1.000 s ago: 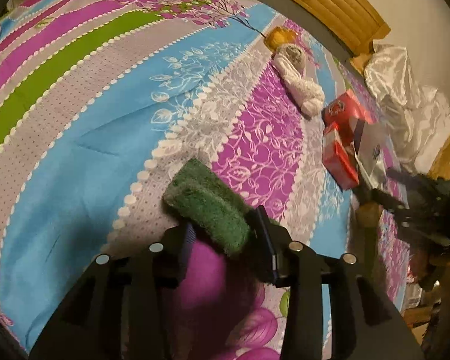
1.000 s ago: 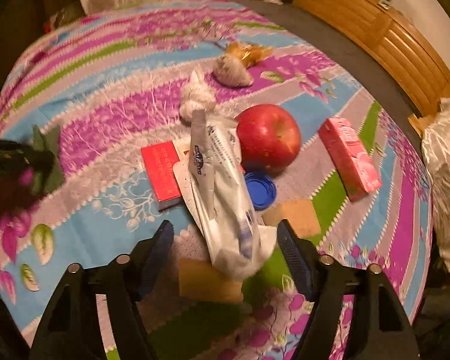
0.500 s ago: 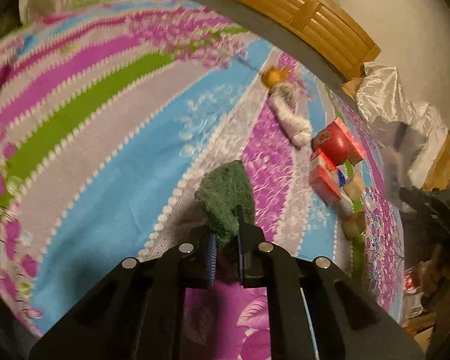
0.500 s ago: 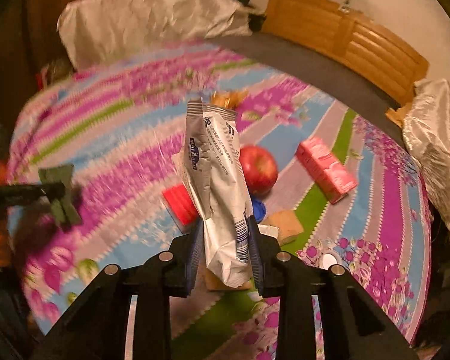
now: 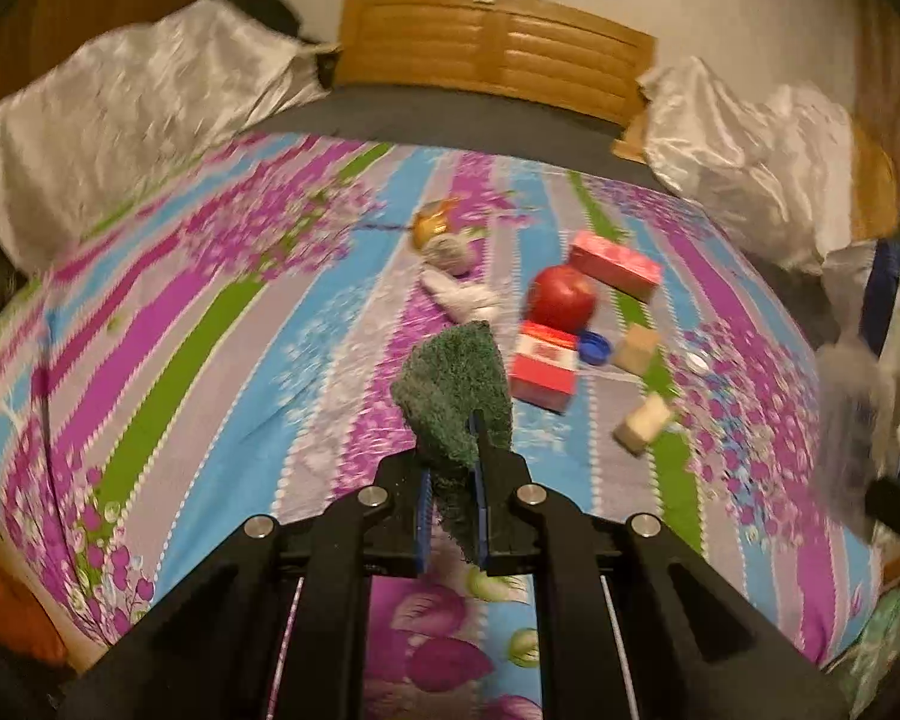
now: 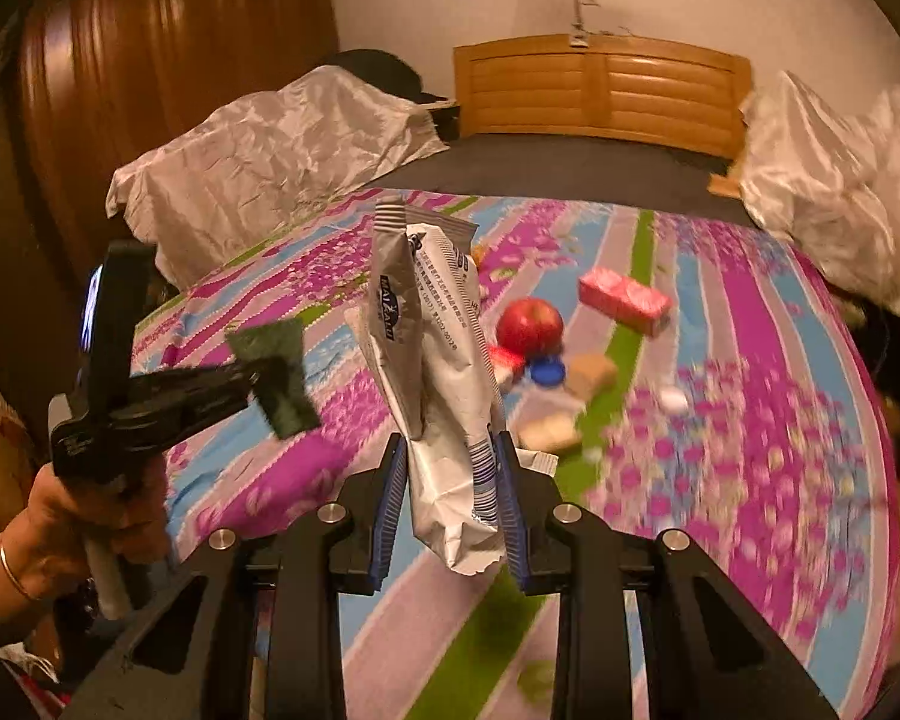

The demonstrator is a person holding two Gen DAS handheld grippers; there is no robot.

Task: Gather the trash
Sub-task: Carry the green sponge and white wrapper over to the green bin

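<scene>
My left gripper (image 5: 453, 468) is shut on a green scouring pad (image 5: 456, 384), held up above the striped bedspread (image 5: 210, 330). From the right wrist view the same gripper (image 6: 258, 381) shows at the left, in a person's hand (image 6: 84, 516), with the pad (image 6: 276, 372) sticking out. My right gripper (image 6: 450, 468) is shut on a crumpled silver wrapper (image 6: 432, 360), which stands upright between its pads, lifted off the bed. That wrapper (image 5: 858, 408) appears blurred at the left wrist view's right edge.
On the bed lie a red apple (image 6: 529, 327), a pink carton (image 6: 624, 295), a red box (image 5: 543, 366), a blue cap (image 6: 547, 372), tan blocks (image 5: 642, 423), a white rag (image 5: 462, 297) and a gold wrapper (image 5: 432, 225). Silver-covered pillows (image 6: 270, 150) flank the wooden headboard (image 6: 600, 90).
Both grippers closed on their items and rose off the bed: the left on the green pad, the right on the silver wrapper. Both views swung up toward the headboard.
</scene>
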